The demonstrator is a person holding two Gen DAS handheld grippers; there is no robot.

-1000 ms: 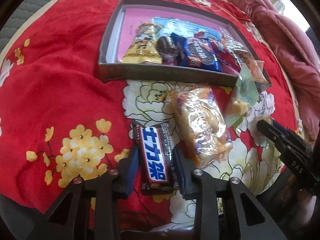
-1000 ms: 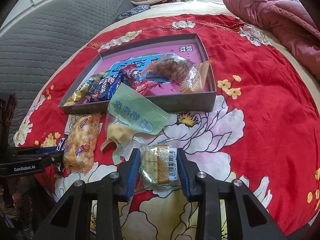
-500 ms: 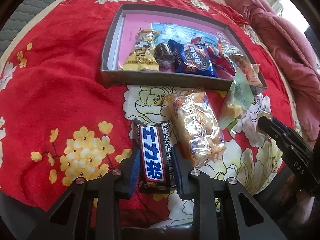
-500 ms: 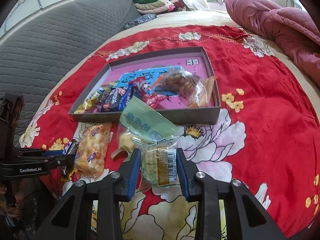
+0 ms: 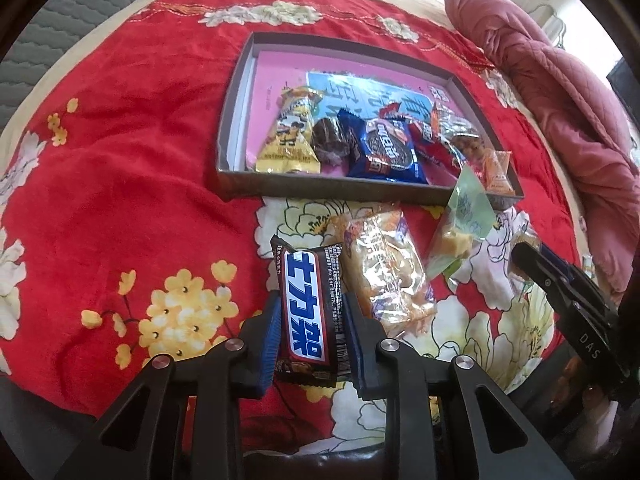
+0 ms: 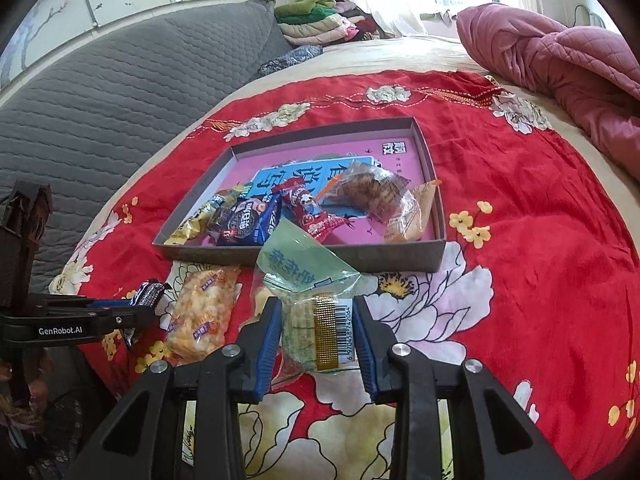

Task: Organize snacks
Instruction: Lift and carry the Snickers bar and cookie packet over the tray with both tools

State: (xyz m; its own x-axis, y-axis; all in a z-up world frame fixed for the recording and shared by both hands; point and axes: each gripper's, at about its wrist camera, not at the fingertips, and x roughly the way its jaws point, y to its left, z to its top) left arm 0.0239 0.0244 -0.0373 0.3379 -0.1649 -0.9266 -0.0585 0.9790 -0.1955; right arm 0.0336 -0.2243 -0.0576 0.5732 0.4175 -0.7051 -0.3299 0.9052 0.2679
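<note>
Two grips held: my left gripper pinched the chocolate bar at lower centre, my right gripper clamped the cracker packet there, and either slick wrapper risked slipping short of the box.

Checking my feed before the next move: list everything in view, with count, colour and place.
tray: one, grey with pink floor, on the blanket
snacks in tray: several, yellow, brown, blue, red, orange, along its near side
chocolate bar: one, brown and blue, in left jaws
clear barcode packet: one, in right jaws
puffed snack bag: one, yellow-orange, before tray
green packet: one, leaning on tray wall
blanket: one, red floral
quilt: one, pink, far right
folded clothes: one stack, far back
left gripper: shut on bar
right gripper: shut on packet
</note>
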